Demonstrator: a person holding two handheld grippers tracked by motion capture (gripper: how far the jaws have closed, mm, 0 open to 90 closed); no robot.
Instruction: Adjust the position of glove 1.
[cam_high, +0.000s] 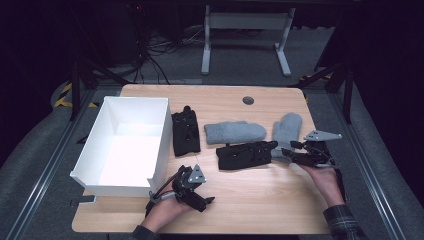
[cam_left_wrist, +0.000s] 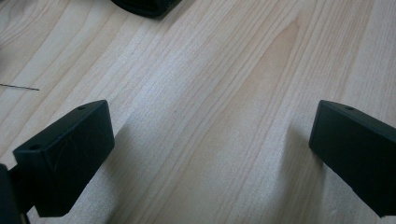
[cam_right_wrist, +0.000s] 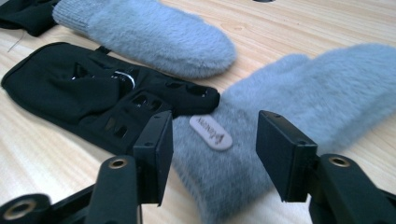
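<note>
Black jaws of the right gripper (cam_right_wrist: 212, 154) rise at the bottom of its own view, straddling the cuff end of a grey mitten (cam_right_wrist: 299, 116). They stand partly apart; whether the pads press on the wool is hard to judge through the blur, though gaps seem to show on both sides. That mitten lies at the table's (cam_high: 260, 200) right side, its cuff touching a black glove (cam_high: 245, 154). A second grey mitten (cam_high: 235, 132) lies just behind the glove, and another black glove (cam_high: 185, 133) sits beside the white box (cam_high: 122, 145). Near the front edge, the left gripper (cam_left_wrist: 210, 154) rests low over bare wood, jaws wide and holding nothing, just right of the box's corner.
</note>
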